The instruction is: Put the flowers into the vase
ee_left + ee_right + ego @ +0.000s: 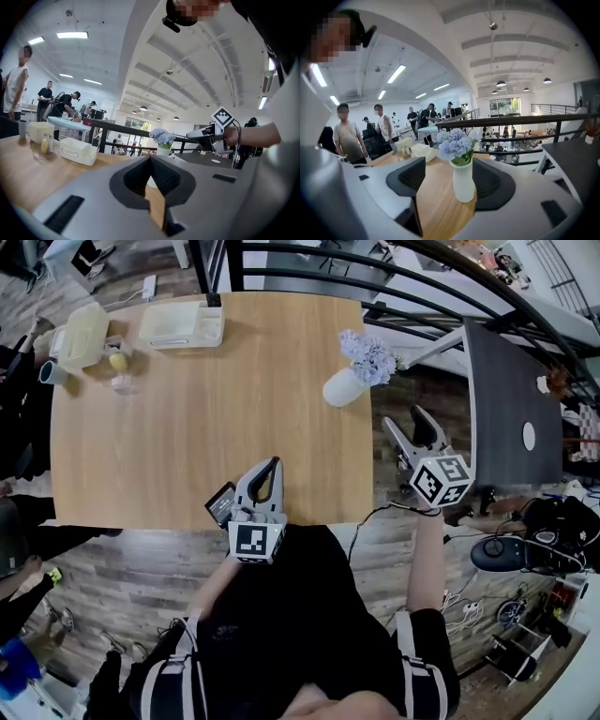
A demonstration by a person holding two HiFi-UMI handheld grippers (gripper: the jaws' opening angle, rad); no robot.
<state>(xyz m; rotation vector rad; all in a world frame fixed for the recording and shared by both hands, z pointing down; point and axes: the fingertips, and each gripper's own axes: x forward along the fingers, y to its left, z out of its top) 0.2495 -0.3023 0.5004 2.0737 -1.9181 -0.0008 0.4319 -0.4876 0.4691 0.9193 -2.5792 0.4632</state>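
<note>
Left gripper (274, 465): jaws together at tips, empty, over near edge of counter (187, 427).
Right gripper (405, 420): jaws wide, empty, off counter's right side, apart from vase (342, 388).
Flowers (368, 357) seated in vase at far right edge.
Task judged complete; nothing left.
</note>
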